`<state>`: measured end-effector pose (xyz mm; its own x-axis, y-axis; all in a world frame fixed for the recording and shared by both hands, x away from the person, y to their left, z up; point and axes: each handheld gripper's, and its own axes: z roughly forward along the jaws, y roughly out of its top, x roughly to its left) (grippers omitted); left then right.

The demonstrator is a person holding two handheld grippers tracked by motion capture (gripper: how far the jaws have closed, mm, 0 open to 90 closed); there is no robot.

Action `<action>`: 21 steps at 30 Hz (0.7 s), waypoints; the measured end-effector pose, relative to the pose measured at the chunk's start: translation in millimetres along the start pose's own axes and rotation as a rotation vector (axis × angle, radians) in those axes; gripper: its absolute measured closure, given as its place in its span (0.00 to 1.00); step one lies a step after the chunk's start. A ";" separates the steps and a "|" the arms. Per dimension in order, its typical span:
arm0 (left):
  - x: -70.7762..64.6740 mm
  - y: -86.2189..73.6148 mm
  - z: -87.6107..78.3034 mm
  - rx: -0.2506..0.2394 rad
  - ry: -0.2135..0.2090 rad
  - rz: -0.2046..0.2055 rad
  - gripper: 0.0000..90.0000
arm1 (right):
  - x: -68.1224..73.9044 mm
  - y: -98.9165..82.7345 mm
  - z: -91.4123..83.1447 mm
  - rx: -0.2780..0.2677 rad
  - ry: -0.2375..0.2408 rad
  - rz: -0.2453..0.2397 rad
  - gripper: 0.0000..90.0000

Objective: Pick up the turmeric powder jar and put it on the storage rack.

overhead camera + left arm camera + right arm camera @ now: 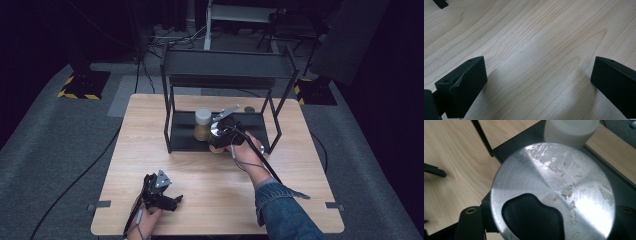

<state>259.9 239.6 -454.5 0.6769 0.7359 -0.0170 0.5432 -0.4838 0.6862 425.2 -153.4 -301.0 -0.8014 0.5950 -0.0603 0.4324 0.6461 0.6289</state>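
My right gripper (220, 133) is shut on a can with a scuffed silver top (564, 182), holding it at the front of the black rack's lower shelf (184, 136). The can's top carries a dark opening (531, 217), and my black jaws flank it at either side. Right beside the can, on that same shelf, stands a jar with a white lid (203, 116) and brown contents; its lid (570, 130) sits just beyond the can. My left gripper (174, 201) lies low at the table's front left, open, with bare wood between its jaws (539, 80).
The black two-level rack (225, 67) stands at the back middle of the wooden table (200, 175), its thin legs framing the lower shelf. A small brown round thing (248, 109) lies behind the shelf. A cable trails from each gripper. Dark floor surrounds the table.
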 end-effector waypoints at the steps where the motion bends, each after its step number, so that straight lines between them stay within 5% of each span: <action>1: 0.0 -0.1 0.0 0.000 -0.001 -0.001 0.00 | -1.8 1.5 1.8 0.003 -0.006 0.005 0.34; 21: 0.4 -0.1 -0.4 0.002 -0.004 0.001 0.00 | -46.1 9.8 36.2 0.044 -0.073 0.138 0.34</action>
<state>259.9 240.1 -454.3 0.6797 0.7333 -0.0190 0.5433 -0.4858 0.6847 481.4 -157.2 -320.1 -0.7014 0.7120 -0.0329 0.5555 0.5750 0.6007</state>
